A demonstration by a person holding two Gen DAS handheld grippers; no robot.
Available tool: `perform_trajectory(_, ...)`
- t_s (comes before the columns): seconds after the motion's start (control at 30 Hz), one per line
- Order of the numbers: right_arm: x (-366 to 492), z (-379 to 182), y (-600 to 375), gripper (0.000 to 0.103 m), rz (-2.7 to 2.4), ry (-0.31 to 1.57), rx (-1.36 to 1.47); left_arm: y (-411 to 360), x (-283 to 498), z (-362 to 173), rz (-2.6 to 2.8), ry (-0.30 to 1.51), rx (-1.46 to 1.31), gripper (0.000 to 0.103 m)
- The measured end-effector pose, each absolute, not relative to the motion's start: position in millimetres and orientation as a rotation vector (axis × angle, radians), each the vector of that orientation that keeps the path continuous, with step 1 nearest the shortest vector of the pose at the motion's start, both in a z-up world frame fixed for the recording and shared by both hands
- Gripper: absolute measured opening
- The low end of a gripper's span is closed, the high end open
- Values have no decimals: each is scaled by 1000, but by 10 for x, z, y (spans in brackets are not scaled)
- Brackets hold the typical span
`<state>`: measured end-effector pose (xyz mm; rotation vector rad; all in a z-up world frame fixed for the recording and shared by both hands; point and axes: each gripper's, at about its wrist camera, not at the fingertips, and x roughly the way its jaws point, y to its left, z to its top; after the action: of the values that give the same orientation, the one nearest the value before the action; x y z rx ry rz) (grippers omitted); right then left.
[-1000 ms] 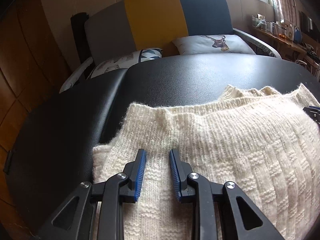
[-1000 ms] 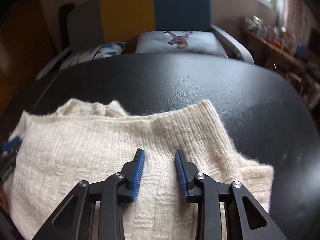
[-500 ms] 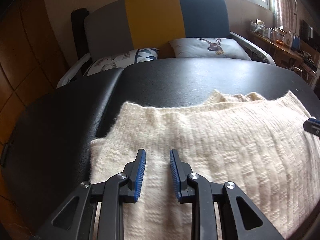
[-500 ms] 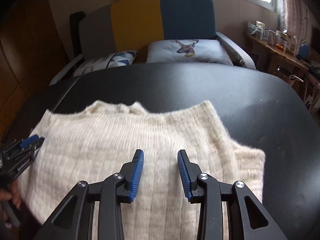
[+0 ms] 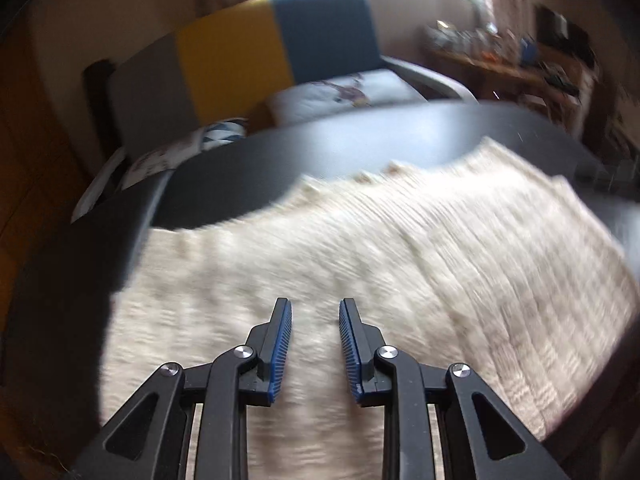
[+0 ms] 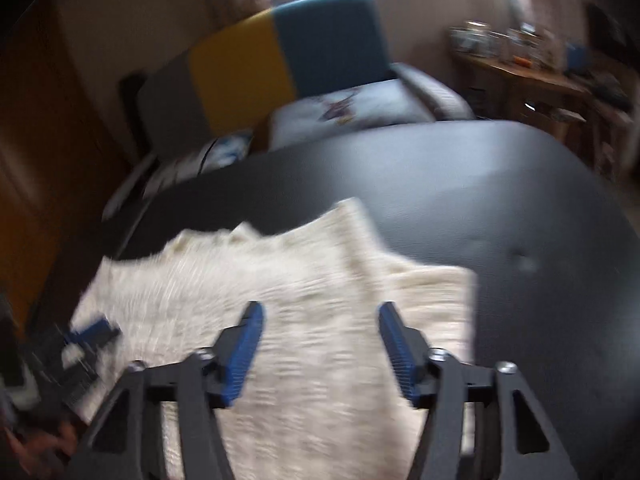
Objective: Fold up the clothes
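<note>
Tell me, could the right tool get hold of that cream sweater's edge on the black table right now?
Probably yes. The right tool hangs open just over the cream sweater, with nothing between its fingers and the knit. The sweater's right edge lies flat on the black table, bare beside it. Motion blur hides how close it is.

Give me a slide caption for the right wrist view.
Open right gripper above cream knit sweater on black table.
</note>
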<state>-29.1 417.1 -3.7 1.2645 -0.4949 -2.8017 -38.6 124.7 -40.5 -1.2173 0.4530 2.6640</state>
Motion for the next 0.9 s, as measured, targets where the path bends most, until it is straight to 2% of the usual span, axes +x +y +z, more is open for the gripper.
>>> perform_trajectory(0.13, -156, -106, 4614, 72, -2798, -587, 1375, 1313, -333, -481, 2706, 514, -1154, 24)
perform_trajectory(0.27, -47, -371, 4794, 72, -2660, -698, 1483, 1292, -353, -429, 2697, 468, -1191, 24)
perform_trajectory(0.37, 17, -581, 4888, 72, -2528, -938, 1441, 1214, -345, -346, 2688, 334, -1223, 23)
perform_trajectory(0.5, 5, -781, 4871, 72, -2324, -1222, 1324, 1248, -303, -376, 2678, 345, -1232, 23)
perform_trajectory(0.6, -60, -753, 4745, 71, -2371, -1164, 1322, 1274, -271, -399, 2671, 354, -1238, 24)
perform_trajectory(0.63, -89, -732, 4690, 68, -2392, -1118, 1335, 1283, -260, -406, 2668, 357, -1241, 24)
perform_trajectory(0.67, -119, -726, 4626, 53, -2414, -1056, 1376, 1291, -250, -414, 2666, 359, -1243, 24)
perform_trajectory(0.7, -148, -720, 4562, 33, -2435, -992, 1416, 1300, -239, -421, 2664, 362, -1245, 24)
perform_trajectory(0.8, -164, -688, 4475, 28, -2463, -944, 1429, 1326, -207, -444, 2656, 371, -1252, 24)
perform_trajectory(0.9, -164, -614, 4477, 24, -2461, -981, 1437, 1339, -183, -462, 2648, 371, -1257, 24)
